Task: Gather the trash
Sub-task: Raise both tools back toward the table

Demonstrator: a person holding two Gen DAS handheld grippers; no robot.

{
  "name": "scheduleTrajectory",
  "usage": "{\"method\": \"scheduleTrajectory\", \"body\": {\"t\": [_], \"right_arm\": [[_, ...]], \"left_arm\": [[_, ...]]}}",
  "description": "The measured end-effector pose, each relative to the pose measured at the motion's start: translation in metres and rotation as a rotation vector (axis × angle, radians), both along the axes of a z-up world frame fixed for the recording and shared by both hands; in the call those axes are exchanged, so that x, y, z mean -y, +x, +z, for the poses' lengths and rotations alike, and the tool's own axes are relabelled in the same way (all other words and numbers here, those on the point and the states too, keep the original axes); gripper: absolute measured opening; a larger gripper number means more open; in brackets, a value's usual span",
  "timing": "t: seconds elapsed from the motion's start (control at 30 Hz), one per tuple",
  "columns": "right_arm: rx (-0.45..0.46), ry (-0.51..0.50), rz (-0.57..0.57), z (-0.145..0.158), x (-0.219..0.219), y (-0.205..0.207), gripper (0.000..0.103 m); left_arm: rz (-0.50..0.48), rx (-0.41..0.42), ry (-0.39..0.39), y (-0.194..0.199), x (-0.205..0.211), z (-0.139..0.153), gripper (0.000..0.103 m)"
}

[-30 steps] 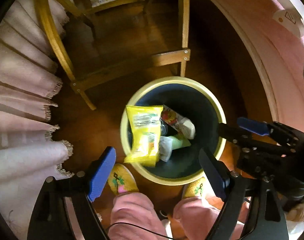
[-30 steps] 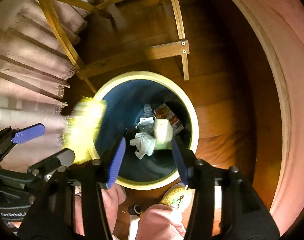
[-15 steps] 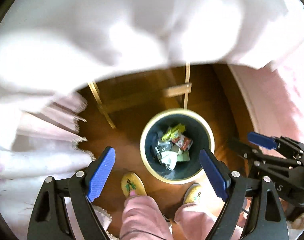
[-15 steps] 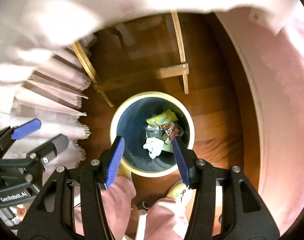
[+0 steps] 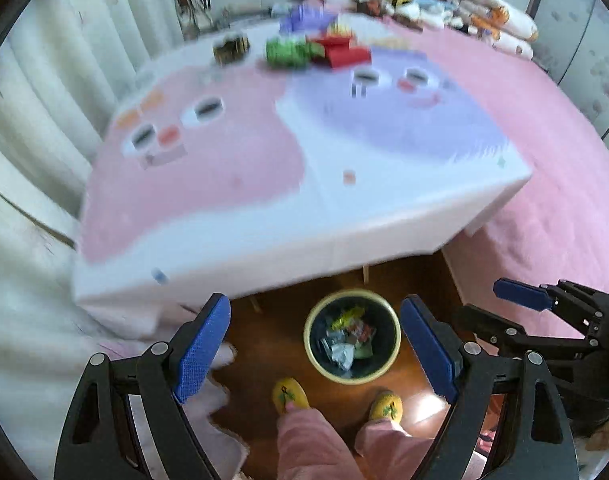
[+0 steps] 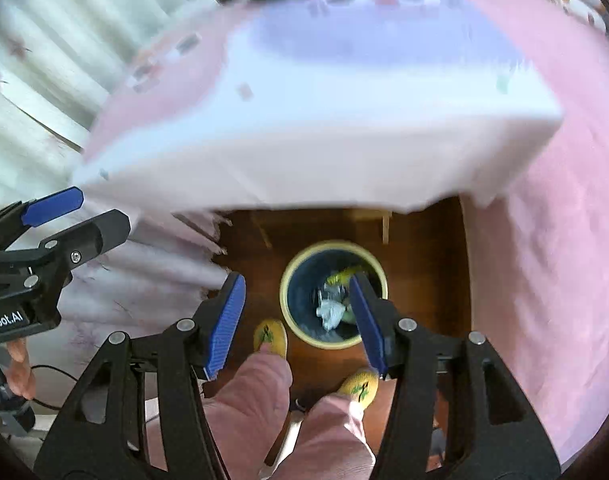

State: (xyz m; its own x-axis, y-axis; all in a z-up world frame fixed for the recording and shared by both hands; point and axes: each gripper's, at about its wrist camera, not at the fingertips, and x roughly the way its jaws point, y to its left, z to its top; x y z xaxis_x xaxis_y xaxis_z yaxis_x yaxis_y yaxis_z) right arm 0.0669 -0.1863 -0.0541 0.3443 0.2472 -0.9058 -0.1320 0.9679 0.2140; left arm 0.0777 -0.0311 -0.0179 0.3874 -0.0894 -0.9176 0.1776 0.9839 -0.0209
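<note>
Both grippers up high w/ nothing in them. L gripper (image 5: pixel 314 344) has its blue pads wide apart, bin (image 5: pixel 388 320) showing in the gap betw them down on the wood floor (image 5: pixel 264 360). R gripper (image 6: pixel 296 322) also spread, a bit less wide, its right pad overlapping the bin (image 6: pixel 292 280) rim in that view. Bin is round, cream rim, dark inside, sits just past the table (image 5: pixel 304 208) edge, near the person's yellow slippers (image 5: pixel 290 396). Trash (image 5: pixel 350 338) already in it: yellow wrapper, red pack, crumpled white/silver bits (blurry, can't make out more). More stuff on far end of the table top: green pack (image 5: pixel 286 52), red box (image 5: pixel 344 54), a dark small item (image 5: pixel 230 48), all motion-blurred. Tablecloth is pink + lilac w/ cartoon faces. Pink bed cover (image 5: pixel 544 120) to the right, white curtain (image 5: pixel 44 80) to the left
</note>
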Motion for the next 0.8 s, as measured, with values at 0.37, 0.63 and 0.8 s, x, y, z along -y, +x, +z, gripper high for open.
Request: {"method": "scheduleTrajectory", "body": {"t": [0.37,0.63,0.8], "right_arm": [[0.226,0.032,0.083,0.128,-0.012,0.032,0.051],[0.329,0.024,0.143,0.184,-0.009,0.078,0.051],[0.353,0.018,0.157,0.196,-0.012,0.115,0.051]], "left_arm": [[0.046,0.195,0.056,0.028,-0.001,0.132,0.088],[0.106,0.261,0.097,0.045,0.002,0.173,0.088],[0.14,0.273,0.11,0.065,-0.01,0.179,0.088]]}}
